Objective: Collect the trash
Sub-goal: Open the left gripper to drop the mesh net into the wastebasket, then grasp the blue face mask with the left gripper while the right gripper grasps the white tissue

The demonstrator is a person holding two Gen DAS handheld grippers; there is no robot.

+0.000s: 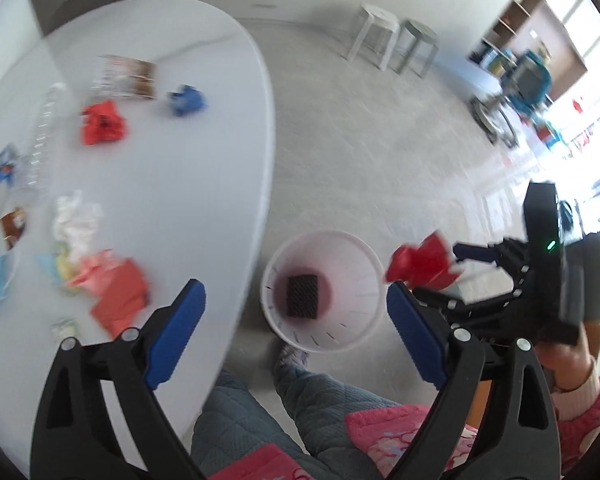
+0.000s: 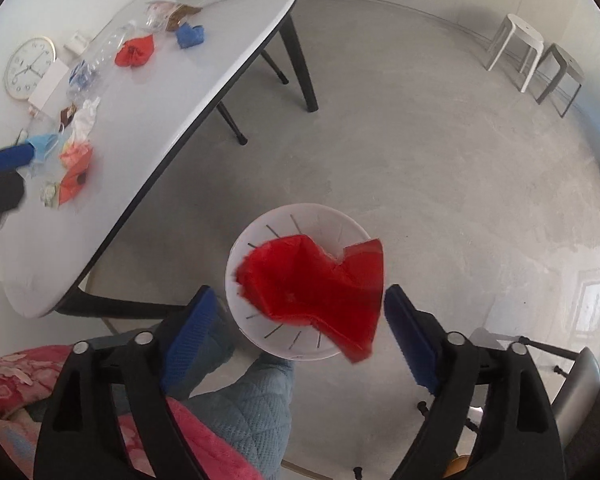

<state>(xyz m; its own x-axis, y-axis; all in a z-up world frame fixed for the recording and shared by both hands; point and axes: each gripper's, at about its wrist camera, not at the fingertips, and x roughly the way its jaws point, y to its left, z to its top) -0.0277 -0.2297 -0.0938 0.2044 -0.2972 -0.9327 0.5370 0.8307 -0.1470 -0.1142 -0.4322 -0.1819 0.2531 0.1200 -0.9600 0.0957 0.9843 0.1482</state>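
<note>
In the left wrist view, the left tongs [image 1: 296, 304] are standing spread wide with nothing between the blue pads, pointing steeply down at the edge of the white oval bench [image 1: 204, 184]. The white slotted plastic waste bin [image 1: 322, 290] is sitting on the floor just off that edge, between the tips, with a dark mesh-patterned piece [image 1: 303, 295] lying at its bottom. To the right, the crumpled red paper scrap [image 1: 422, 262] is showing in front of the right tongs [image 1: 476, 264], beside the bin's rim in this view rather than plainly over its mouth. More litter is lying on the bench, among it a red paper wad [image 1: 104, 122] and a blue paper wad [image 1: 186, 100], nearer to the left tongs. In the right wrist view, the right tongs [image 2: 296, 316] are released too, both pads standing clear of the red scrap [image 2: 316, 292], which is hanging loose between them and directly above the bin [image 2: 252, 248], its long axis running from upper left to lower right. One corner is reaching past the near rim, so it could catch there. The scrap is looking thin, creased and glossy, light enough to drift.
</note>
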